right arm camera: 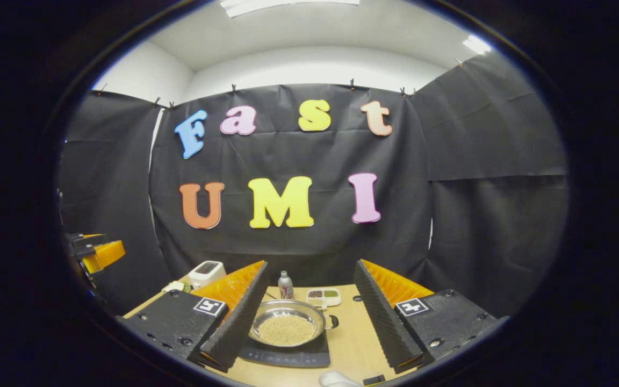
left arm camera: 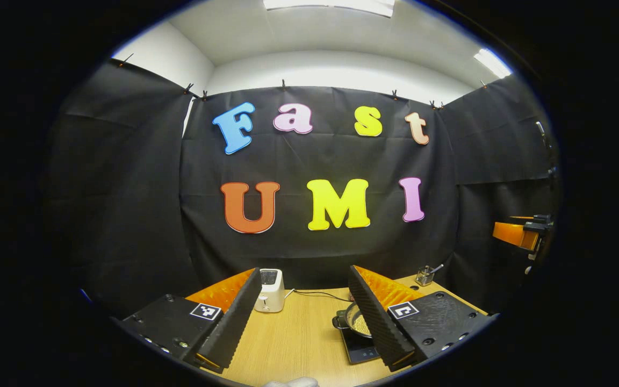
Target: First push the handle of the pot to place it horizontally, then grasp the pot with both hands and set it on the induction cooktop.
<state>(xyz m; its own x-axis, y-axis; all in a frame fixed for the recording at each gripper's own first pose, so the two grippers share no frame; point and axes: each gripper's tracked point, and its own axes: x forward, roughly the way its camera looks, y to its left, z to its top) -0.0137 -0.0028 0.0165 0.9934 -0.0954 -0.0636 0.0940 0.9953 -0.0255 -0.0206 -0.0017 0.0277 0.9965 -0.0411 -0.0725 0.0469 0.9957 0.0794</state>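
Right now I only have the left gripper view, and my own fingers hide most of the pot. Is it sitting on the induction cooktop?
Observer: Yes. In the right gripper view the round steel pot rests on the flat black induction cooktop.
Operator: Is the pot empty?
Observer: No. A layer of pale beige grains covers its bottom.
Operator: Anything behind it I should watch for?
Observer: A small silver bottle stands upright behind the pot, with a white compartment tray lying to the right of it in that view.
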